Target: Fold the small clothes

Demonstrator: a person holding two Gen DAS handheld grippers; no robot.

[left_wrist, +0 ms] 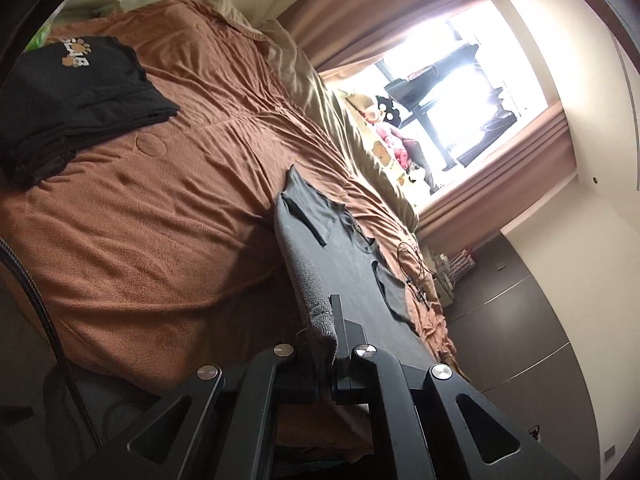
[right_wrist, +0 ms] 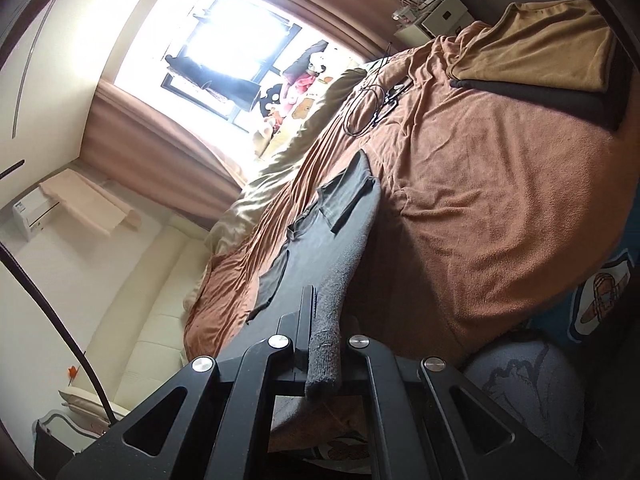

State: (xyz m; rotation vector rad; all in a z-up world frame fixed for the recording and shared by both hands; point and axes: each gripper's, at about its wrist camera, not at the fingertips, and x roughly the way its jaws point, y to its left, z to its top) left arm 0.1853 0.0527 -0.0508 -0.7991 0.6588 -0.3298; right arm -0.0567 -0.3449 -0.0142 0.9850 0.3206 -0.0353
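While both jaws pinch its near hem, dark grey knit garment (left_wrist: 344,248) stretched over brown fleece bedspread (left_wrist: 168,208), left gripper (left_wrist: 334,332) and right gripper (right_wrist: 320,332) clamped on it, folded black clothes (left_wrist: 76,96) far left.

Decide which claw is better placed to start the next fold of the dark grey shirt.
Neither clearly: left claw and right claw each pinch a hem corner of the dark grey cotton shirt, lifted over the brown fleece blanket. Probably both carry it forward together.

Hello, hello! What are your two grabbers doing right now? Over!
Left gripper and right gripper both shut on gray shirt, holding its hem up over the bed. Black cable lies beyond the shirt, apart from it.
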